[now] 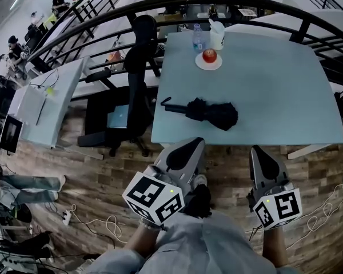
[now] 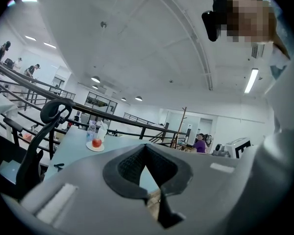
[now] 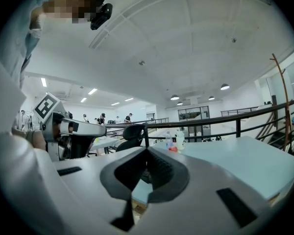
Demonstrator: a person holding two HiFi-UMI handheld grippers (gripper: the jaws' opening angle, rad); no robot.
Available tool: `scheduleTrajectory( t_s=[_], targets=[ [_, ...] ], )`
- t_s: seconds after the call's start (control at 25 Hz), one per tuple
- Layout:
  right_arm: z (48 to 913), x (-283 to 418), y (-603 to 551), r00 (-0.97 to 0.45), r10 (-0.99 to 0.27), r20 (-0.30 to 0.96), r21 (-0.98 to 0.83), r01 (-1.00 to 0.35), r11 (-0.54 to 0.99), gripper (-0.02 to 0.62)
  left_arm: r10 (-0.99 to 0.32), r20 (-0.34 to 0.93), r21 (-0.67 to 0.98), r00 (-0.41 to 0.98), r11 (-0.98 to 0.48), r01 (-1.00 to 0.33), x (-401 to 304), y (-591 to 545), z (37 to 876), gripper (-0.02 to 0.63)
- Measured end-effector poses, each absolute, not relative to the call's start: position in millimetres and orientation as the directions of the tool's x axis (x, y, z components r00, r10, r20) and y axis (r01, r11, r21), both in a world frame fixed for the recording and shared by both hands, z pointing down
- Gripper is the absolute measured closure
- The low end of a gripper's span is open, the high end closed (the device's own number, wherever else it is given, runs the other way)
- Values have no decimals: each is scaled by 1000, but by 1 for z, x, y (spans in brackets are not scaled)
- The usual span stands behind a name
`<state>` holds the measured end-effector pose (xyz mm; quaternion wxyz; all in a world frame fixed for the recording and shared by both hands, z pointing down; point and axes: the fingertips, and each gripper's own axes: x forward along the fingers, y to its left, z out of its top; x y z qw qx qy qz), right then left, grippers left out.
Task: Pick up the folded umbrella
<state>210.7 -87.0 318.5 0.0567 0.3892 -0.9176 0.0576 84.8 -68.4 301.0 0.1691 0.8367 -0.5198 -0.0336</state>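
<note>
1. The left hand-held gripper (image 1: 191,144) and the right hand-held gripper (image 1: 262,153) were held side by side in front of the person's body, both pointing toward 12 o'clock in the head view and lying close to level.
2. Both hung over the wooden floor (image 1: 103,181), their tips just short of the tabletop's (image 1: 274,84) near edge and touching nothing.
3. The marker cube (image 1: 153,197) of the left one sat at 7 o'clock from its tip. The right one's cube (image 1: 278,208) sat at 5 o'clock from its own tip.
4. In the left gripper view the two dark pads met at their tips, so the jaws were pressed together with nothing between them.
5. The right gripper view showed the same: jaws pressed together and empty.
6. The folded umbrella (image 1: 211,112) lay flat on the tabletop near its front edge, at 1 o'clock from the left tip and 10 o'clock from the right tip, apart from both.
7. It was black, and its loosely bunched fabric made a thick bundle. A slim straight handle stuck out toward 9 o'clock.
8. At 12 o'clock from it, well apart, a red apple (image 1: 209,55) sat on a white plate (image 1: 208,66), with a clear bottle (image 1: 198,39) just beyond.
</note>
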Motion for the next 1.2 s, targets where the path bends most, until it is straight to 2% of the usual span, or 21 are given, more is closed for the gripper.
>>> scheduleTrajectory(
  t_s=[1.0, 1.2],
  targets=[
    [322, 127, -225, -696, -685, 215, -11, -703, 711, 595, -905, 101, 368, 413, -352, -860, -11, -200, 310, 601],
    [338, 111, -238, -708, -647, 284, 5, -674, 739, 595, -907, 113, 392, 406, -335, -857, -23, -213, 318, 601]
  ],
)
